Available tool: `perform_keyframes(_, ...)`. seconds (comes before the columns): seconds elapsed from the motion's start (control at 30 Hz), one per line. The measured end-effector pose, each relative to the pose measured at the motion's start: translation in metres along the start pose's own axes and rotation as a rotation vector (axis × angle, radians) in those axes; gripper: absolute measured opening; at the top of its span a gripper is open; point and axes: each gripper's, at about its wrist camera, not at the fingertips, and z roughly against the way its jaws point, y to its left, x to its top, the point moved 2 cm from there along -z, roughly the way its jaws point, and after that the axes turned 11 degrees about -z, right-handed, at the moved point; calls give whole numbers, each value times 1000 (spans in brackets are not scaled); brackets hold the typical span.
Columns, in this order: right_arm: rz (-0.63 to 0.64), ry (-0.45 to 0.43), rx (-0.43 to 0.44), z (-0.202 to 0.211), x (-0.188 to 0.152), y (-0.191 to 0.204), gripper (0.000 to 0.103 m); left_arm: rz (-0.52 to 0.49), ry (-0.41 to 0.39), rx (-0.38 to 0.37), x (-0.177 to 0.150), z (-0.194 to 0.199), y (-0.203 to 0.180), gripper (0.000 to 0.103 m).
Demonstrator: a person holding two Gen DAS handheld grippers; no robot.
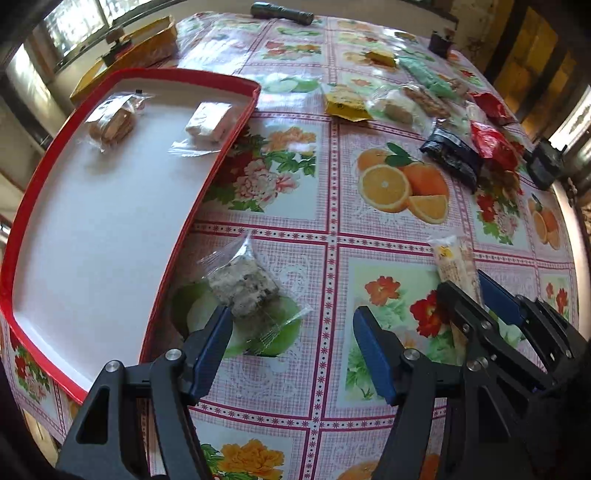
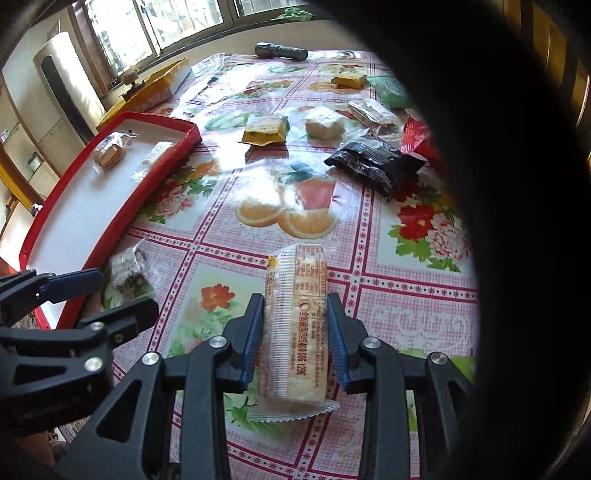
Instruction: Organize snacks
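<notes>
My left gripper [image 1: 291, 328] stands open over the flowered tablecloth. A speckled grey snack in clear wrap [image 1: 242, 288] lies on the cloth by the tip of its left finger, just outside the red tray [image 1: 229, 147]. On the tray's white floor lie a biscuit pack [image 1: 110, 123] and a white block in clear wrap [image 1: 208, 122]. My right gripper [image 2: 295, 301] is shut on a long cream wafer pack [image 2: 295, 321], which sticks out past both ends of the fingers. That pack [image 1: 452, 262] also shows at the right of the left wrist view.
Loose snacks lie at the far side: a yellow pack [image 1: 347, 107], a black pack [image 1: 450, 155], red packs [image 1: 491, 142], a green pack [image 1: 428, 77]. A flashlight [image 1: 282, 13] and a yellow box [image 1: 140, 55] sit at the far edge. A dark shape blocks the right wrist view's right side.
</notes>
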Motion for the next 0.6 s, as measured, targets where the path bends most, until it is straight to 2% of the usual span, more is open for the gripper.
perform_keyframes(0.1,3,1,13,0,0,-2,35,41,11,9,4,-7,5,68)
perform_keyframes(0.27,9,-4,28,0,-1,-2,35,75,19,74,9,-15,11,68)
perform_keyframes(0.43,8,-9,40,1,-2,-5,35,99,25,21,14,-21,16,68)
perform_keyframes(0.6,29,-26,25,1,-4,-2,35,99,-35,28,8,-21,16,79)
